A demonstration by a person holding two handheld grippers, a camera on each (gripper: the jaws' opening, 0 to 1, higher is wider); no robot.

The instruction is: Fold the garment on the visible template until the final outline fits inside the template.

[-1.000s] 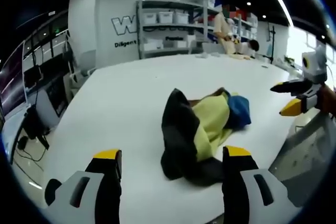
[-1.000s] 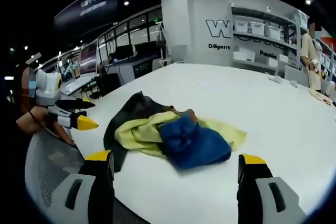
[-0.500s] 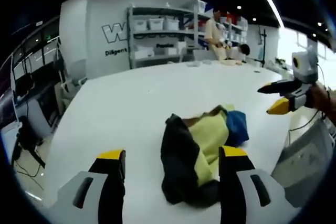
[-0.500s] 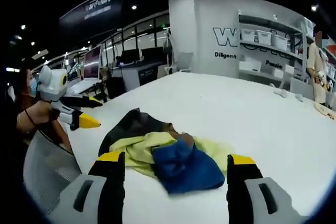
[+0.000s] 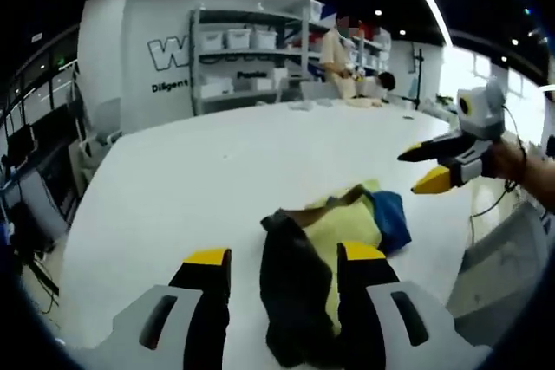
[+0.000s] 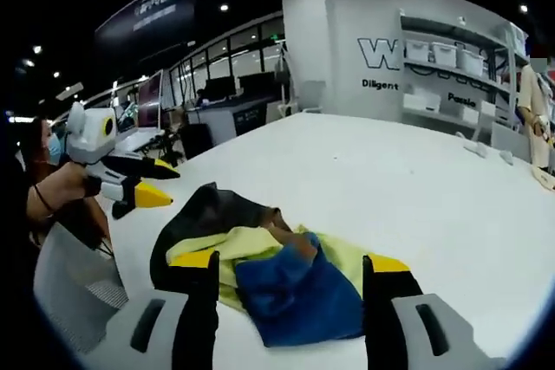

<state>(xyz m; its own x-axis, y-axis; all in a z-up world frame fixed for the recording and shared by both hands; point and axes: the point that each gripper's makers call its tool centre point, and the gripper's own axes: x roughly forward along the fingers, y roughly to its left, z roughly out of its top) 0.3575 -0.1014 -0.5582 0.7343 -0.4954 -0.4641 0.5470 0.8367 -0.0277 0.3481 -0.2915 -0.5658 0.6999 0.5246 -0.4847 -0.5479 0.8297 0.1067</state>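
both the left tongs (image 5: 282, 262) and right tongs (image 6: 290, 266) hang open and empty over the crumpled black, yellow and blue garment (image 6: 260, 270) near the white desk (image 5: 217, 162) edge, so folding looks unstarted and the next move calls for spreading it flat, shelving (image 5: 251, 58) behind.

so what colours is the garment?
Black, yellow and blue garment; clearest in the right gripper view.

garment (image 5: 323, 257) partly behind claw prongs, folds bunched, template unseen
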